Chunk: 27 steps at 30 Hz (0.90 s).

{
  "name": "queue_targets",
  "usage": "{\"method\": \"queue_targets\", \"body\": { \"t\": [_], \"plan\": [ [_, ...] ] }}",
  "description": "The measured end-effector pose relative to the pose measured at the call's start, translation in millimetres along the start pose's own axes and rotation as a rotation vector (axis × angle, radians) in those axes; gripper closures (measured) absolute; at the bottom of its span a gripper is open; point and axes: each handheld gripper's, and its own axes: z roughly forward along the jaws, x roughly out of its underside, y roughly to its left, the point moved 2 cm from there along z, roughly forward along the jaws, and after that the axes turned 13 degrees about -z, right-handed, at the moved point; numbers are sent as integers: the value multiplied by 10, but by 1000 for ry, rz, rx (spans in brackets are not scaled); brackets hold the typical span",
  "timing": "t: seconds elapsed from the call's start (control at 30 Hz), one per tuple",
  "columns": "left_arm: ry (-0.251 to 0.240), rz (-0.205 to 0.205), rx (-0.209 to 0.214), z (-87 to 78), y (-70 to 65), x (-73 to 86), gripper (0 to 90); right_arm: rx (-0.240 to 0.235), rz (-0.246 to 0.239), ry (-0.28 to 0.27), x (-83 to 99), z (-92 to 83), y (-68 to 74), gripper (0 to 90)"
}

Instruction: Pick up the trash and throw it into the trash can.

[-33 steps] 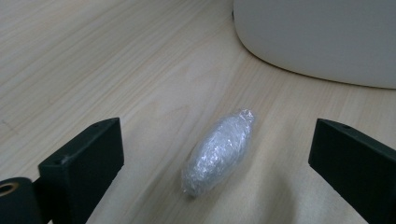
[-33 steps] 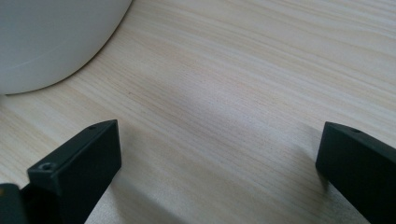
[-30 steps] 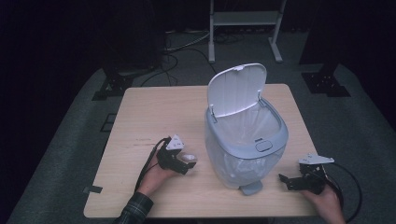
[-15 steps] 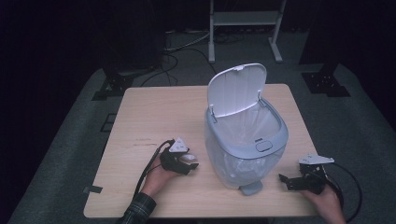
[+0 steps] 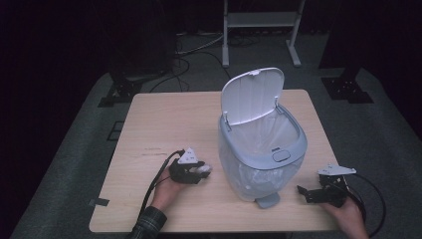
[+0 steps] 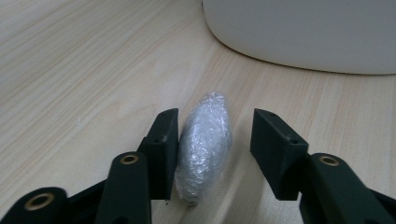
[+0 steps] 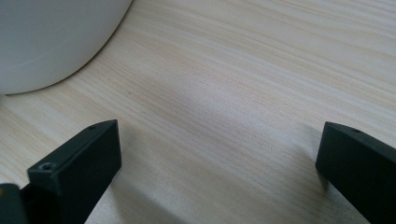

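Note:
A small wad of crumpled clear plastic (image 6: pixel 204 144) lies on the wooden table (image 5: pixel 169 119) between the jaws of my left gripper (image 6: pixel 215 123). These jaws have just been closing. One pad touches the wad and the other stands a finger's width off it. In the high view that left gripper (image 5: pixel 195 172) sits left of the pale blue pedal bin (image 5: pixel 261 149), and the wad (image 5: pixel 204 169) shows white at its tip. My right gripper (image 5: pixel 304 191) rests on the table right of the bin, its jaws wide open (image 7: pixel 219 140) over bare wood.
The bin's white lid (image 5: pixel 251 94) stands upright and open, with a clear liner inside. Its foot pedal (image 5: pixel 268 200) points at the table's near edge. The bin's curved wall (image 6: pixel 303 32) is close ahead of the left gripper and beside the right one (image 7: pixel 46 37). Dark floor, cables and a stand lie beyond.
The left gripper's jaws have drawn in around the white wad. Both hands and the bin stay where they were.

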Motion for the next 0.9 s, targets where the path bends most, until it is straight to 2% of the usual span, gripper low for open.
{"method": "queue_targets", "body": {
  "t": [0.33, 0.67, 0.9],
  "plan": [
    [-11, -14, -12, -18, 3, 14, 641, 0, 0, 0, 0, 0, 0, 0],
    [-8, -16, -12, -32, 6, 22, 655, 0, 0, 0, 0, 0, -1, 0],
    [0, -28, 24, -51, -5, 35, 654, -1, 0, 0, 0, 1, -1, 0]
  ]
}}
